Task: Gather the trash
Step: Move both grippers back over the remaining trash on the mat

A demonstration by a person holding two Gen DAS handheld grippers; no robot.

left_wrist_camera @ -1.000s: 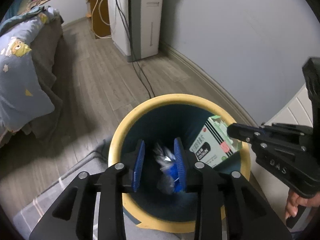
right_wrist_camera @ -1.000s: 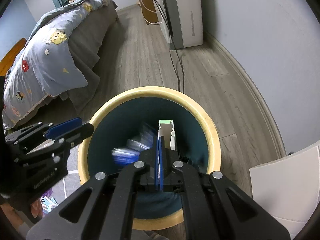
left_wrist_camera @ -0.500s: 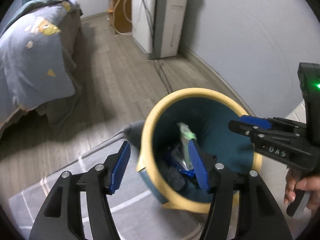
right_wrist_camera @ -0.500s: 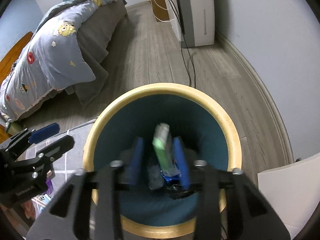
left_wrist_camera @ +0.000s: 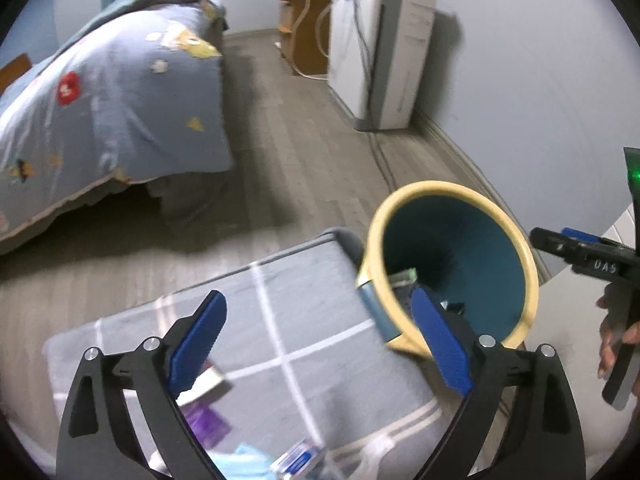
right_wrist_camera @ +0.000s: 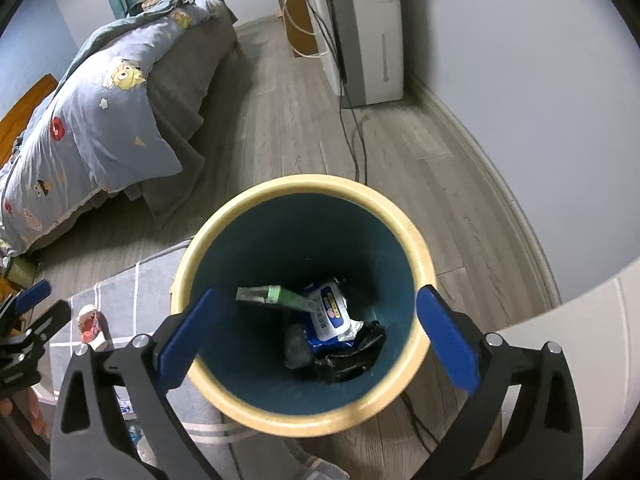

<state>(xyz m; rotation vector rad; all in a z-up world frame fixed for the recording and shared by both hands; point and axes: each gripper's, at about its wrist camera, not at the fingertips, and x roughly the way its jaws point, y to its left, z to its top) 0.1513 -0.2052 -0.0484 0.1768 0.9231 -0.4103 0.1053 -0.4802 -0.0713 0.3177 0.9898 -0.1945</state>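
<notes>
My left gripper [left_wrist_camera: 316,344]: black angular plastic arms with triangular cut-outs, silver screw heads at the joints, flat blue pads [left_wrist_camera: 198,342] on the fingers. My right gripper [right_wrist_camera: 320,336]: same black frame, silver screws, blue pads [right_wrist_camera: 448,338]. From the left wrist view its black side carries white lettering and a green light glows on its housing.

Bed [right_wrist_camera: 120,92], white appliance [right_wrist_camera: 368,28], grey rug [left_wrist_camera: 304,320].

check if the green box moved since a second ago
Yes. The green box left the right gripper, whose jaws have just been opening, and now lies at the bottom of the bin.
</notes>
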